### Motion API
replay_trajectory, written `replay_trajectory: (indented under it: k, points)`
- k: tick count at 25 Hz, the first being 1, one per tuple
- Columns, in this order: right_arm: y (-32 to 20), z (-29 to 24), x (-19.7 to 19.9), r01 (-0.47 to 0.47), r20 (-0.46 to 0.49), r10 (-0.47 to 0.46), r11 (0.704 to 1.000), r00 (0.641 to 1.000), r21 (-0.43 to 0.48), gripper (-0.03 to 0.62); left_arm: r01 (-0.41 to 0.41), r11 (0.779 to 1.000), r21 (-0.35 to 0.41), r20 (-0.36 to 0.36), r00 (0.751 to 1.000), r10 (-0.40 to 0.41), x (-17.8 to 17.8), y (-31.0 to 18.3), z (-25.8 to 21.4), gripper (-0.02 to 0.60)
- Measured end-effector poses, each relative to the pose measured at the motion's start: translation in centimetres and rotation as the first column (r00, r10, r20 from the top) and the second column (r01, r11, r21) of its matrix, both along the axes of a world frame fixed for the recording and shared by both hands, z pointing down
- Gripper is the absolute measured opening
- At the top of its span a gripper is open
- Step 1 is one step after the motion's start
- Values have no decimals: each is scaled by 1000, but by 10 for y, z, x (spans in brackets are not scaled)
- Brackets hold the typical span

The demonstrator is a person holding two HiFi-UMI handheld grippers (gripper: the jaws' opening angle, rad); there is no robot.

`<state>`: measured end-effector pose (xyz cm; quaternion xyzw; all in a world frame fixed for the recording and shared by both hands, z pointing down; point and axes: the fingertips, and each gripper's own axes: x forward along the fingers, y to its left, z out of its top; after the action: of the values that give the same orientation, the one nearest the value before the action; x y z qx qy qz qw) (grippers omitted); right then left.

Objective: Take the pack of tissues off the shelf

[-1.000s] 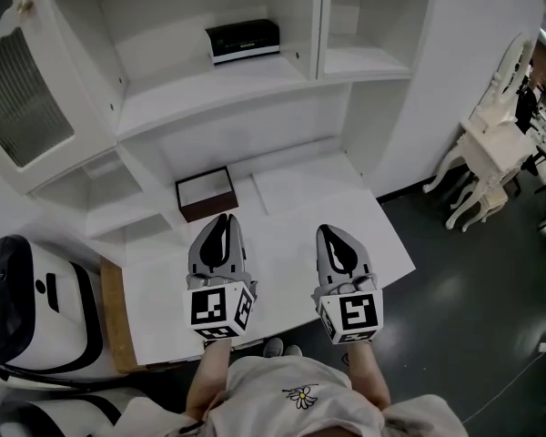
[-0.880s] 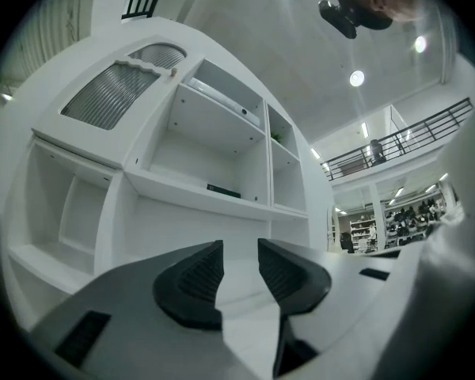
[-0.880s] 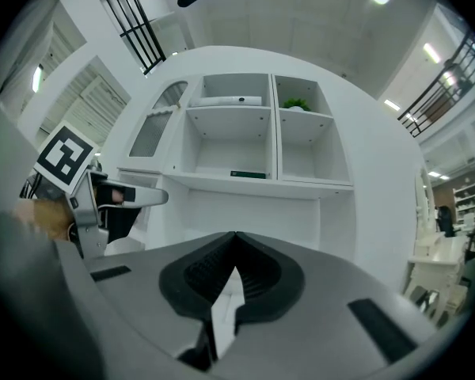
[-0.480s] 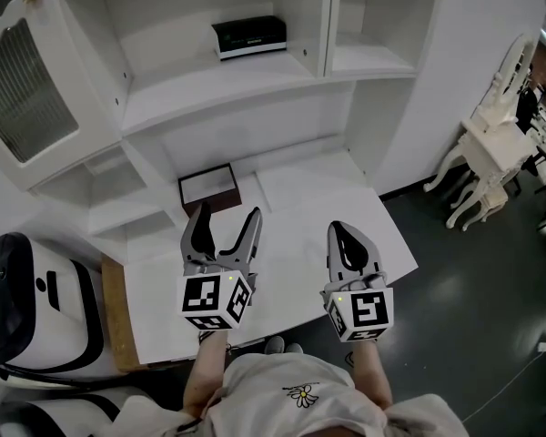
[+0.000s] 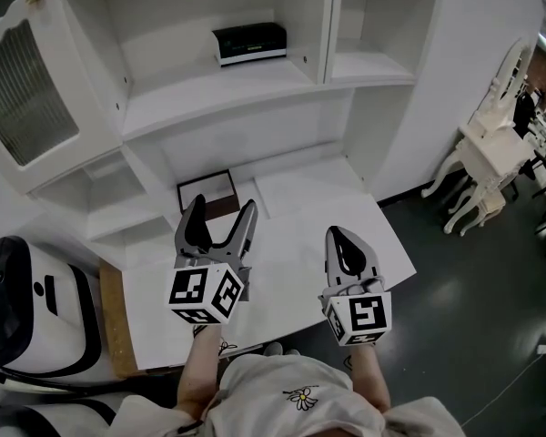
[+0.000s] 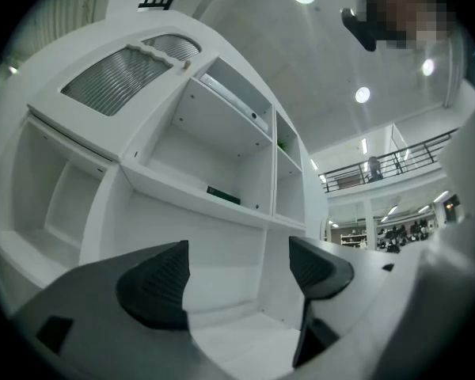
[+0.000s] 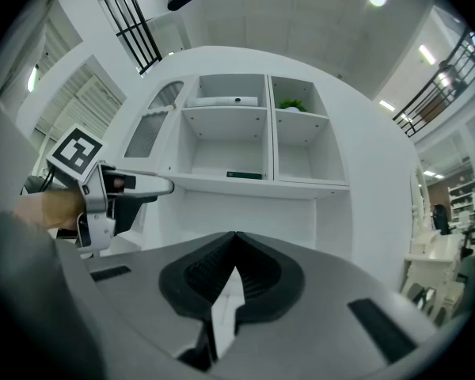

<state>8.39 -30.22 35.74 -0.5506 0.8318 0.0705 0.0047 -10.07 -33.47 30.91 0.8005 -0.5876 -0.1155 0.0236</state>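
Note:
The pack of tissues (image 5: 249,43), dark with a pale base, lies on the white shelf (image 5: 209,89) of the wall unit, far above both grippers. It shows small in the left gripper view (image 6: 223,195) and the right gripper view (image 7: 245,175). My left gripper (image 5: 221,209) is held over the desk, pointing at the unit; its jaws are opening wide with nothing between them (image 6: 237,264). My right gripper (image 5: 344,235) hovers beside it, shut and empty (image 7: 236,264). The left gripper (image 7: 111,192) also appears at the left of the right gripper view.
A brown open box (image 5: 207,192) sits on the white desk (image 5: 328,198) just ahead of the left gripper. A white and black machine (image 5: 27,308) stands at the left, a ribbed-glass cabinet door (image 5: 23,89) above it. White furniture (image 5: 491,153) stands at the right.
The left gripper's jaws went from shut to wide open, and it shifted slightly left and up. The right gripper stayed shut, almost in place.

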Motion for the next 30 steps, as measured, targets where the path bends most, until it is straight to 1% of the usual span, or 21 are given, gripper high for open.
replay_trajectory:
  k: [1,2,5,7,9,10,11,13,16,18,20,24,28,30]
  points:
    - [0,-1,2,1,0,-1,1000,1000,2,3,-17,1000,18,5,1000,17,2,-2,-9,380]
    - [0,-3,3,2,-1,-2,1000,1000,5,3,-31,999,42,28,999,30,3,-5,-21,380]
    - [2,-9,7,1,-15,-1,1000,1000,12,3,-65,990,128,122,991,49,4,-21,-70,380]
    - [0,-12,9,-4,-17,5,1000,1000,18,3,-77,982,173,164,985,48,2,-41,-109,380]
    - [-2,-15,9,-4,-7,4,1000,1000,24,3,-86,978,192,196,979,48,-1,-67,-144,380]
    - [-2,-16,8,-2,-3,2,1000,1000,26,3,-94,978,186,206,977,55,-1,-82,-158,380]
    - [-2,-16,7,0,0,0,1000,1000,25,3,-105,980,167,211,975,69,-2,-97,-170,380]
    - [-2,-15,7,0,5,0,1000,1000,20,3,-138,985,105,209,971,114,-1,-130,-186,380]
    - [-2,-12,11,-12,14,12,1000,1000,11,3,-174,984,-34,219,959,178,-1,-180,-193,379]
    - [-2,-11,18,-31,16,31,1000,999,5,3,-184,970,-156,223,951,216,-4,-211,-186,379]
    - [-2,-9,27,-55,19,55,998,998,-2,3,-167,953,-253,218,950,225,-12,-237,-178,379]
    - [-4,-6,44,-102,32,103,995,994,-21,3,-105,935,-338,240,951,193,-25,-273,-164,377]
    - [-7,-4,52,-127,31,128,991,991,-35,3,-101,907,-410,245,945,216,-24,-289,-147,377]
    - [-8,-4,54,-132,28,133,991,991,-38,3,-103,895,-433,249,941,229,-23,-294,-140,376]
